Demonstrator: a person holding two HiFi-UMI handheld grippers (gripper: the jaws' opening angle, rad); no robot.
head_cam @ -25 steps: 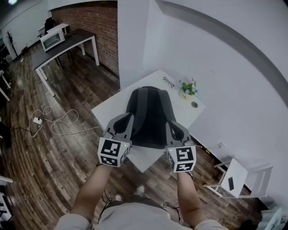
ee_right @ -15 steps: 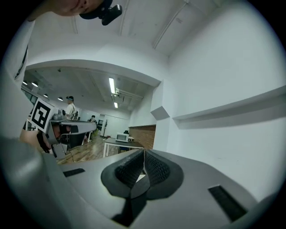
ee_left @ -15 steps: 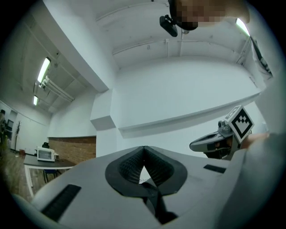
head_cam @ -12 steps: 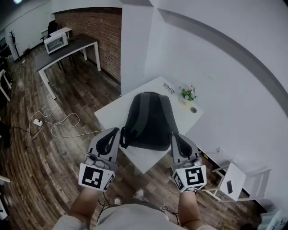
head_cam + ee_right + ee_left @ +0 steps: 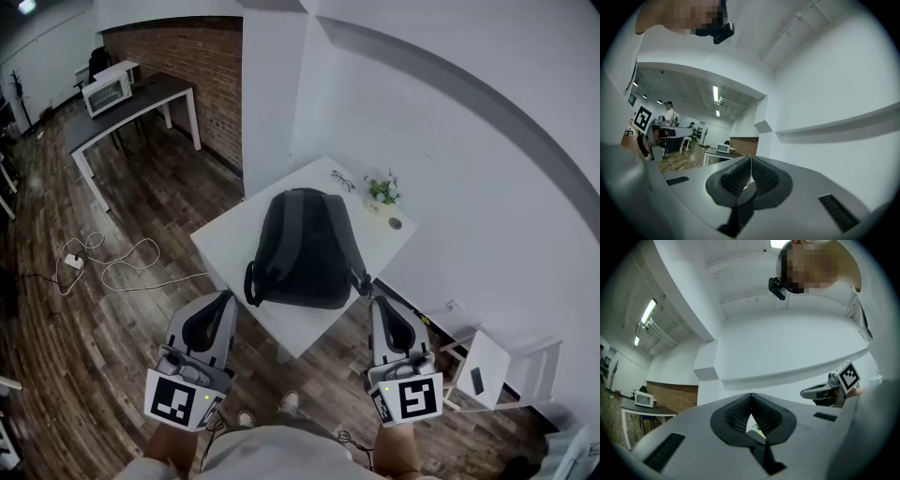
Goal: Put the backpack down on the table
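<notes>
Both grippers have drawn back toward the near side and now hang off the table's near edge. The left gripper (image 5: 223, 302) and the right gripper (image 5: 381, 307) each have their jaws pressed together with nothing between them. The backpack (image 5: 306, 249) lies flat mid-table (image 5: 225, 246), well short of the plant (image 5: 381, 190) at the far right. Judging by this, the job looks done; pulling straight away would avoid the shoulder strap (image 5: 254, 282) at its near left.

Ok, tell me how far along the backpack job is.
Done: the backpack lies flat on the white table. In hand: nothing; the left gripper and right gripper are both shut, holding nothing. Left: nothing that shows.
</notes>
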